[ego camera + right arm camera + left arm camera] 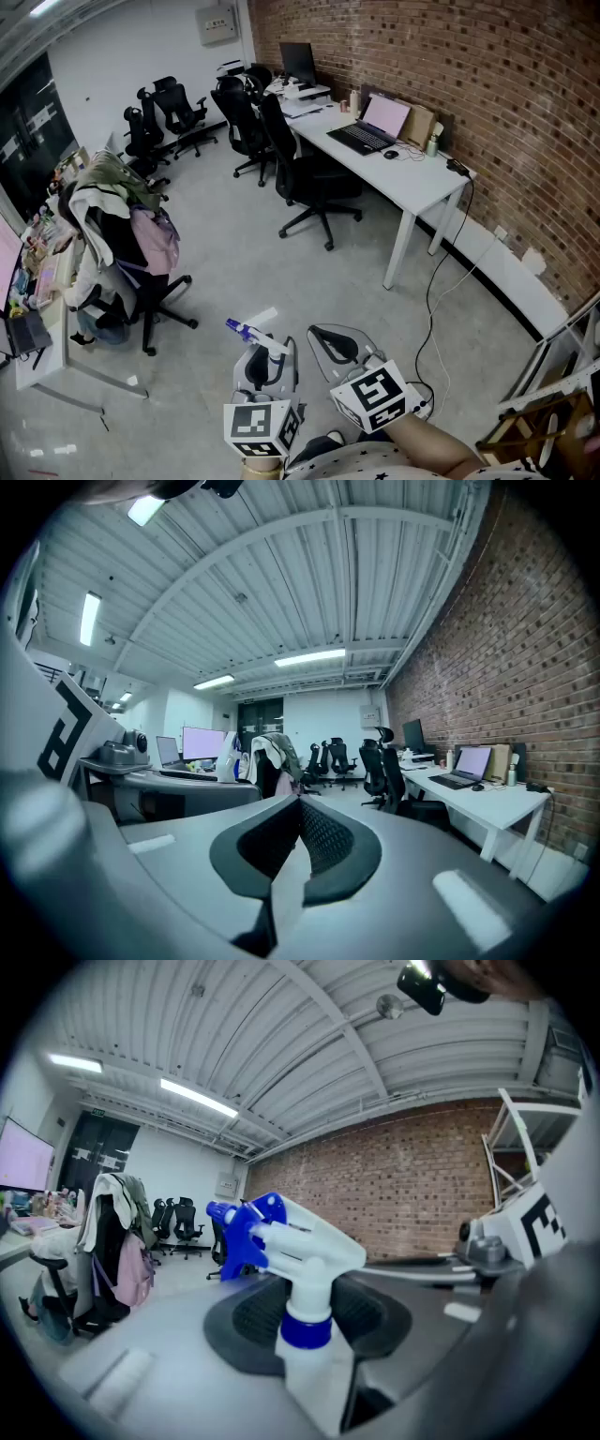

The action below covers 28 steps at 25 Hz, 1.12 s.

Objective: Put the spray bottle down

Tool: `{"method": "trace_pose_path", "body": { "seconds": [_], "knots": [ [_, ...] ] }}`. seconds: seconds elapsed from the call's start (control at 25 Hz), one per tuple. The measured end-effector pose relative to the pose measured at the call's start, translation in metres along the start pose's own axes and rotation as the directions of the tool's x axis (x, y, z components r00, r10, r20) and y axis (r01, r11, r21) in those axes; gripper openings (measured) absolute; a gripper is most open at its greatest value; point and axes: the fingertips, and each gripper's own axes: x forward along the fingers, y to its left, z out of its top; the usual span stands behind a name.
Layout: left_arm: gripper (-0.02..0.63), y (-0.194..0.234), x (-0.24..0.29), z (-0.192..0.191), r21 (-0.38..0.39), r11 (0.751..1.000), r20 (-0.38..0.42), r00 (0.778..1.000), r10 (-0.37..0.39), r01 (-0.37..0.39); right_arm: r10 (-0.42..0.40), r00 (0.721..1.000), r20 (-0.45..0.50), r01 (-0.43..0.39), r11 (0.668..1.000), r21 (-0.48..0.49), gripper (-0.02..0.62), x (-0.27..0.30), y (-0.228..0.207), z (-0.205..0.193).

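Left hand-held gripper (pixel 313 1320) around spray bottle (pixel 302 1252)

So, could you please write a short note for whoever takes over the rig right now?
Left gripper: shut on the spray bottle, which is upright with its blue nozzle pointing forward.
Right gripper: shut and empty, beside the left one.
Where: the bottle is held in the air above the grey floor. The white desk stands ahead to the right.
Done: the bottle is not yet set down.
Left to do: bring it to a surface, probably the desk, lower it upright, then open the left jaws.
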Motion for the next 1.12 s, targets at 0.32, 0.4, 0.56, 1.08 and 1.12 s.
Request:
{"method": "trace_pose_path", "body": {
  "seconds": [0.32,0.4,0.56,1.08,1.12],
  "knots": [
    [0.135,-0.019,0.038,-0.013,-0.024,0.996,-0.008,0.997,-0.082,0.081,-0.092,0.995,-0.041,0.094,0.994,0.048,-0.003,-0.006,-0.048,-0.021],
    [0.135,-0.027,0.052,-0.017,-0.034,0.994,-0.019,0.994,-0.107,0.106,-0.119,0.992,-0.046,0.122,0.991,0.055,-0.003,-0.008,-0.063,-0.024],
    [0.135,-0.046,0.091,-0.014,-0.022,0.99,-0.027,0.989,-0.142,0.142,-0.164,0.986,-0.038,0.166,0.984,0.067,-0.003,-0.007,-0.108,-0.022],
    [0.135,-0.119,0.28,0.024,0.007,0.984,0.008,0.984,-0.178,0.178,-0.217,0.976,-0.007,0.217,0.976,0.032,-0.003,0.021,-0.309,0.007],
    [0.135,-0.126,0.294,0.026,0.01,0.983,0.01,0.983,-0.185,0.184,-0.224,0.975,-0.003,0.224,0.974,0.032,-0.003,0.021,-0.324,0.008]
  ]
}}
